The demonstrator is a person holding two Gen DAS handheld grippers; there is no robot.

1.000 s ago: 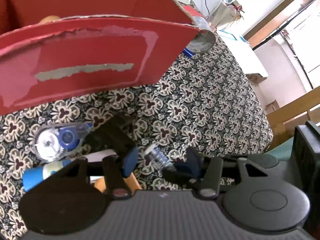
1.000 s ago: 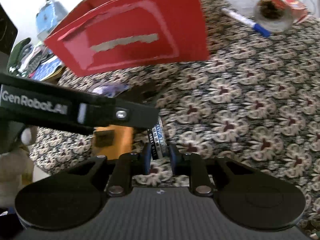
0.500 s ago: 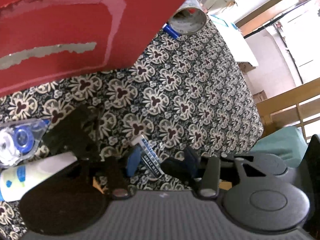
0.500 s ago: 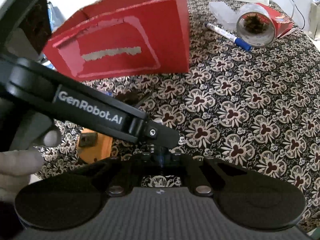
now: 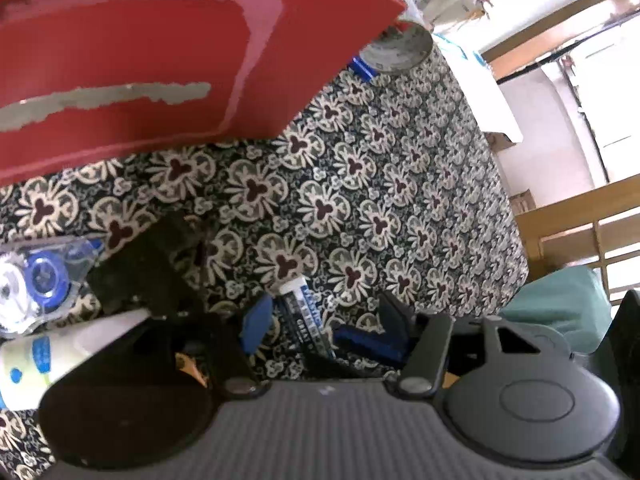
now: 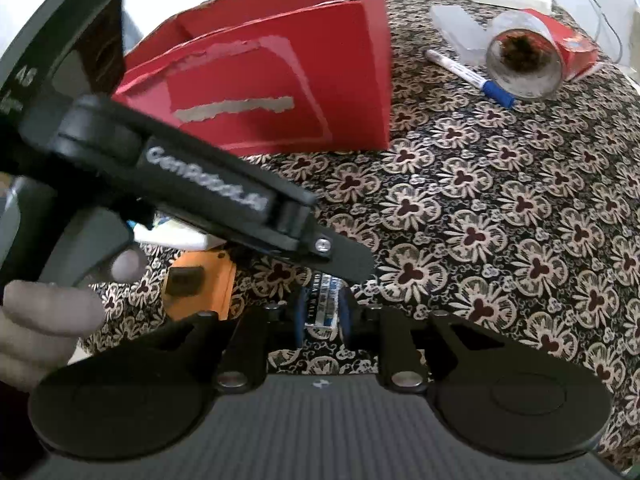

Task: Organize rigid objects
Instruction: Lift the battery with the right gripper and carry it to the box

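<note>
On the flower-patterned tabletop (image 6: 500, 216) a small battery (image 6: 325, 304) lies near the front edge, pinched between the blue pads of the right claw (image 6: 323, 314). The left claw (image 5: 320, 320) hangs over the same battery with its jaws spread, having just been opening; its left pad is just beside the battery, the right one apart. The red cardboard box (image 6: 280, 92) stands open-topped behind, near the tabletop's far-left edge. To the left crowd a correction tape dispenser (image 5: 36, 284), a glue stick (image 5: 44, 356) and an orange block (image 6: 200, 280). To the right the cloth is bare up to a blue-capped marker (image 6: 468, 76) and a jar on its side (image 6: 524, 64).
</note>
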